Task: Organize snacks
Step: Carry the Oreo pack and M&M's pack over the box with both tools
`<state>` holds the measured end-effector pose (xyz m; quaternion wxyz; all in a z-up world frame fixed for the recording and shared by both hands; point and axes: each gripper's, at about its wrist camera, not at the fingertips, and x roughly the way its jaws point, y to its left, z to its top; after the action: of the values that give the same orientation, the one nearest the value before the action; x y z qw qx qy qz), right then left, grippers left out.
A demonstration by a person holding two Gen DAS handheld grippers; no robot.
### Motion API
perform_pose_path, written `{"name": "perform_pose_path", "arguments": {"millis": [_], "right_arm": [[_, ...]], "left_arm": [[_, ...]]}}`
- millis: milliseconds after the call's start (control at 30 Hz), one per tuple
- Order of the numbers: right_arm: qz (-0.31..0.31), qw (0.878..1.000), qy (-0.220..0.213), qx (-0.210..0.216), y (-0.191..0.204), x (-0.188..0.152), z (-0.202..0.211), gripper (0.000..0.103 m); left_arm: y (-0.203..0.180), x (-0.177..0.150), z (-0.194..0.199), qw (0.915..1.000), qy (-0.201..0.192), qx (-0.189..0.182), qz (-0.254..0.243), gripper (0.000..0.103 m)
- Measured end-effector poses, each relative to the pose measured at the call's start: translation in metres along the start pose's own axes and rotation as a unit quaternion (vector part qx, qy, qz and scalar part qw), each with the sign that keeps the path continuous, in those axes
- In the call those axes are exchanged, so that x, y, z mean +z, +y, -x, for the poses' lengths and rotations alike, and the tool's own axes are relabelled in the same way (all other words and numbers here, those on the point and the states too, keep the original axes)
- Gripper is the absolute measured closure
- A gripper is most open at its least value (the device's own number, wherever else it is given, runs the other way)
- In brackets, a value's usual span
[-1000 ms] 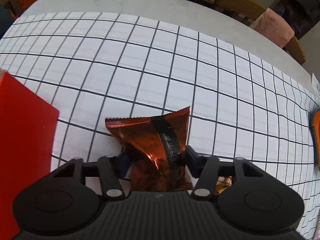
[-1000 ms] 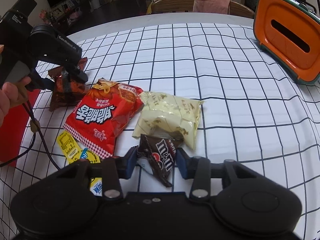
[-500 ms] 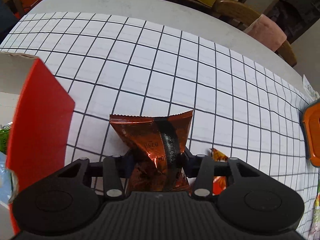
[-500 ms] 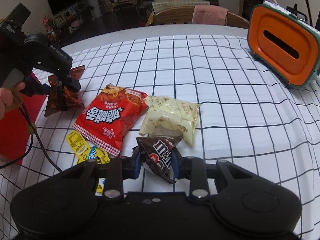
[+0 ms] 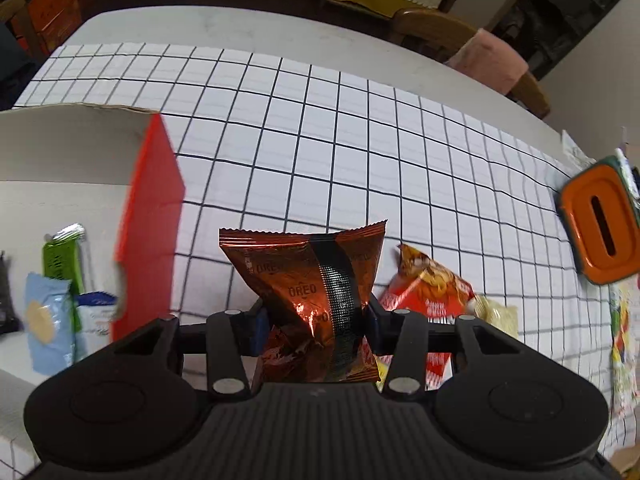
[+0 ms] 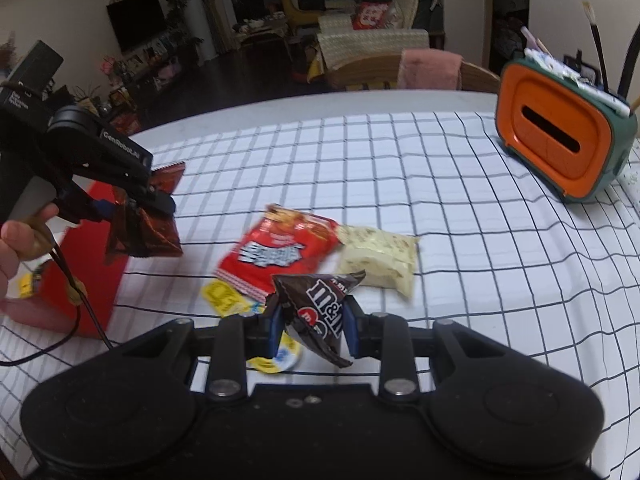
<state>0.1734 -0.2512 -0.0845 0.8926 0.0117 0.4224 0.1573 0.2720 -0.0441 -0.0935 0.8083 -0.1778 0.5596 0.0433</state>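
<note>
Left gripper (image 5: pixel 314 322) clamps the Oreo packet (image 5: pixel 308 304) aloft beside the red box (image 5: pixel 148 232); only its camera shows snacks inside. Right gripper (image 6: pixel 310 326) pinches the M&M's bag (image 6: pixel 320 308) above the table's loose packets.

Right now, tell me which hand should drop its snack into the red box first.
Left. The left gripper holds the Oreo pack right beside the red box, whose open top shows in its view. The right gripper holds the M&M's bag farther away, past the loose snacks.
</note>
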Motion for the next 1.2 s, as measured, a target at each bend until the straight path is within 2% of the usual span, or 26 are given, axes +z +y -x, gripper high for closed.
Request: {"name": "perform_pose_path", "arguments": {"millis": [233,667,900,1200], "right_arm": [[0.014,1.000,-0.012,0.022,0.039,0.003,0.021,0.074],[0.052,0.997,-0.031,0.057,0.128,0.016,0.029,0.074],[0.072,0.994,-0.034,0.072,0.176,0.023,0.025,0.074],[0.096,0.992,-0.026,0.081,0.236,0.031,0.002,0.074]], "left_arm": [[0.027,-0.016,0.040,0.9998,-0.007,-0.008,-0.018,0.058],[0.100,-0.032,0.101,0.9984,-0.034,-0.010,-0.043,0.058],[0.153,-0.028,0.122,0.9983,-0.043,-0.005,-0.039,0.058],[0.216,-0.020,0.131,0.9986,-0.043,0.009,-0.028,0.058]]}}
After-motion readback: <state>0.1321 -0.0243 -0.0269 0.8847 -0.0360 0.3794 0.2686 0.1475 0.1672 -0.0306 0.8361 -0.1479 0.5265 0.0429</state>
